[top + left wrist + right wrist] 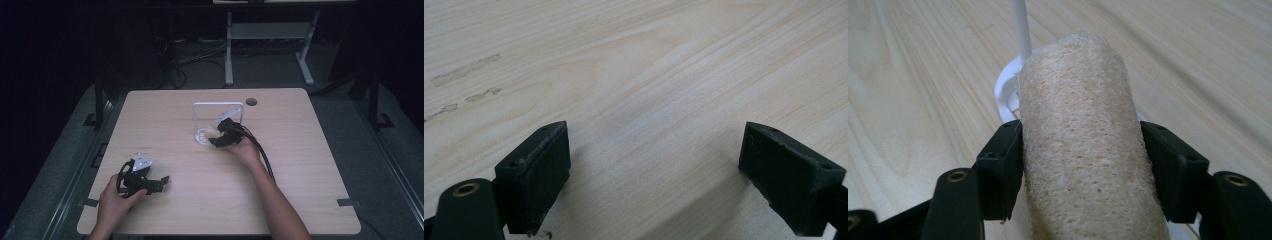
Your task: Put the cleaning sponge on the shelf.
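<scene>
Between the two black pads of the right gripper (1083, 165) sits a pale, fibrous loofah sponge (1083, 150), clamped across its width so that its long body sticks out ahead of the jaws. Gripped that way, the free end leads, which suits feeding it into something rather than laying it flat. Just beyond that end, the right gripper view shows a thin white upright (1021, 27) rising from a round white base (1007, 92). From the high view this is a small white rack (218, 106), a square frame standing on a perforated foot near the far middle of the wooden table (300, 200); the right gripper (223, 134) holds the sponge (212, 130) low at the foot, inside the frame's opening. I judge that the sponge is being set onto or taken from that foot; which of the two cannot be told.

The left gripper (159, 181) lies near the table's front left edge, well apart from the rack, its jaws wide with bare wood between them, out of the working hand's way.
</scene>
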`<state>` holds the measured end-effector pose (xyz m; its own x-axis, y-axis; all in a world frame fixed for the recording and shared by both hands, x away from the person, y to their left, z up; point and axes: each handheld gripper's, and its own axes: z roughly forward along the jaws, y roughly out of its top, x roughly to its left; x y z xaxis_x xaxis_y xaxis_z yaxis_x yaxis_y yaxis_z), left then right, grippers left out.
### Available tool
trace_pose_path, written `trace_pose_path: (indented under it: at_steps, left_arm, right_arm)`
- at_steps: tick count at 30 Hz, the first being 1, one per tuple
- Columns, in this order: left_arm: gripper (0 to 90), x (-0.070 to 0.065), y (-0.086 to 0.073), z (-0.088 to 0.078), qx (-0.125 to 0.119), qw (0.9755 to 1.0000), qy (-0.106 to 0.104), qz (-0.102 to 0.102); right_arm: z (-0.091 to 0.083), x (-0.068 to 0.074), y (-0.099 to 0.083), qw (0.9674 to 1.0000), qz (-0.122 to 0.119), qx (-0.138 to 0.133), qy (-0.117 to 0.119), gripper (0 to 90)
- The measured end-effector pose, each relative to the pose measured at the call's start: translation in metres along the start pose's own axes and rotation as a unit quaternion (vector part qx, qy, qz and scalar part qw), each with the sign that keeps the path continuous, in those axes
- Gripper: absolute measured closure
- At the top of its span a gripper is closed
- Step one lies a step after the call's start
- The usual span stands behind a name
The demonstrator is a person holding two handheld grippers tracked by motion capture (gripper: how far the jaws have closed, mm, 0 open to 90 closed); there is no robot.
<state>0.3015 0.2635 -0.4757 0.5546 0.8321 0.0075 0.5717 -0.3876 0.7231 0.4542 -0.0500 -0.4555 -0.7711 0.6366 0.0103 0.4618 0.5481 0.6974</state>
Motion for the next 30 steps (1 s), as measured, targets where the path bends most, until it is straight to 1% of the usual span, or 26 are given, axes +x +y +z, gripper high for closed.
trace_pose_path:
  at_steps: [9,14,17,18,20,23,25,26,28,29,30]
  left_arm:
    - [12.6,0.0,0.0,0.0,0.0,1.0,0.0,0.0]
    - [12.6,0.0,0.0,0.0,0.0,1.0,0.0,0.0]
    - [12.6,0.0,0.0,0.0,0.0,1.0,0.0,0.0]
    - [12.6,0.0,0.0,0.0,0.0,1.0,0.0,0.0]
    - [12.6,0.0,0.0,0.0,0.0,1.0,0.0,0.0]
    - [12.6,0.0,0.0,0.0,0.0,1.0,0.0,0.0]
    - [12.6,0.0,0.0,0.0,0.0,1.0,0.0,0.0]
    - [12.6,0.0,0.0,0.0,0.0,1.0,0.0,0.0]
    - [12.6,0.0,0.0,0.0,0.0,1.0,0.0,0.0]
    - [12.6,0.0,0.0,0.0,0.0,1.0,0.0,0.0]
    - [12.6,0.0,0.0,0.0,0.0,1.0,0.0,0.0]
  right_arm:
    - [0.004,-0.001,-0.002,0.9999,0.006,0.009,-0.001,36.4]
    - [0.006,-0.002,-0.003,0.9999,0.003,0.012,-0.003,35.6]
    - [0.006,-0.002,-0.003,0.9999,0.006,0.012,-0.002,34.7]
    - [0.005,-0.002,-0.003,0.9999,0.007,0.012,-0.003,32.2]
    - [0.003,-0.003,-0.003,0.9999,0.008,0.009,-0.006,30.3]
    - [-0.005,-0.003,0.0,0.9999,0.009,-0.004,-0.005,30.3]
    - [-0.012,-0.002,0.002,0.9999,0.001,-0.008,-0.007,30.2]
    - [-0.015,-0.001,0.003,0.9999,0.005,-0.012,-0.003,30.3]
    - [-0.021,0.001,0.004,0.9999,0.0,-0.016,-0.002,30.4]
    - [-0.025,0.003,0.004,0.9998,0.003,-0.018,0.003,30.4]
    - [-0.028,0.004,0.005,0.9997,-0.002,-0.023,0.004,30.6]
